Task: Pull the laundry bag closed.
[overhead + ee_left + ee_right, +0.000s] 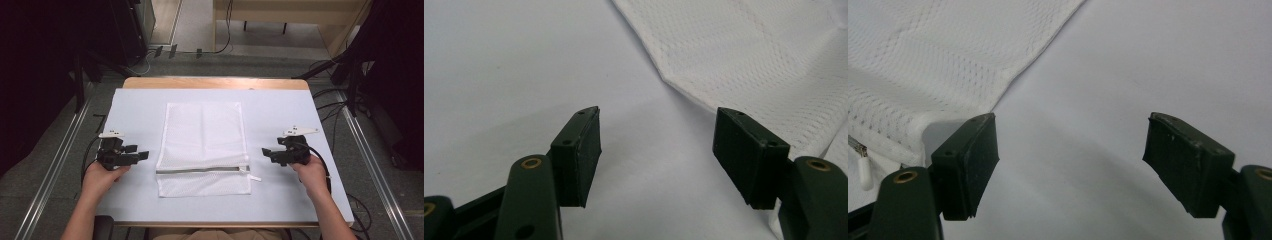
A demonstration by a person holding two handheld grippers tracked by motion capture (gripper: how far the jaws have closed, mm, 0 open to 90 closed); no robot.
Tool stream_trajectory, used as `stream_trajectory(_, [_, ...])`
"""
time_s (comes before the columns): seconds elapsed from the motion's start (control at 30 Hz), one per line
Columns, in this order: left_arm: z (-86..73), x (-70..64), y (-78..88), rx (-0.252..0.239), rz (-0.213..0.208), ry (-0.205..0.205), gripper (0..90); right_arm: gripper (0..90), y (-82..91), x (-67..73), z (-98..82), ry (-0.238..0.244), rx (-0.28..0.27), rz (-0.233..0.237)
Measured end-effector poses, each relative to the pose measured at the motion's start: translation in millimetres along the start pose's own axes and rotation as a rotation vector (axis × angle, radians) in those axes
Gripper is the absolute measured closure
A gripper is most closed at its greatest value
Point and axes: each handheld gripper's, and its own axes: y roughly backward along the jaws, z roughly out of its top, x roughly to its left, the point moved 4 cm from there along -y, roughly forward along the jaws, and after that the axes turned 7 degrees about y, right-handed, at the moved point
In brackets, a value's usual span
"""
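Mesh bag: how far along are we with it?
Looks done: the mesh bag lies flat on the table, its zipper apparently closed, pull at the right end. In hand: nothing; left gripper and right gripper sit open either side, apart from it. Any further handling hasn't started.

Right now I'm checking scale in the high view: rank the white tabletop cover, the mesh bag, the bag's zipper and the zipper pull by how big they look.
1. White tabletop cover, the largest.
2. Mesh bag, lying flat on it.
3. Zipper, a thin line running across the bag's width.
4. Zipper pull, a small white tab at the zipper's right end.
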Motion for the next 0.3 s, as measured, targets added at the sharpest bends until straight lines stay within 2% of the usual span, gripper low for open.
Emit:
stream_trajectory(0.2, [-1.6,1.1,-2.9,0.015,0.010,0.004,34.3,22.6,-1.5,-0.1,-1.4,-0.014,0.022,0.006])
stream_trajectory(0.3, [-3.3,4.5,-7.4,0.025,0.042,0.009,30.0,22.6,-3.1,-1.1,-3.4,-0.014,0.043,0.004])
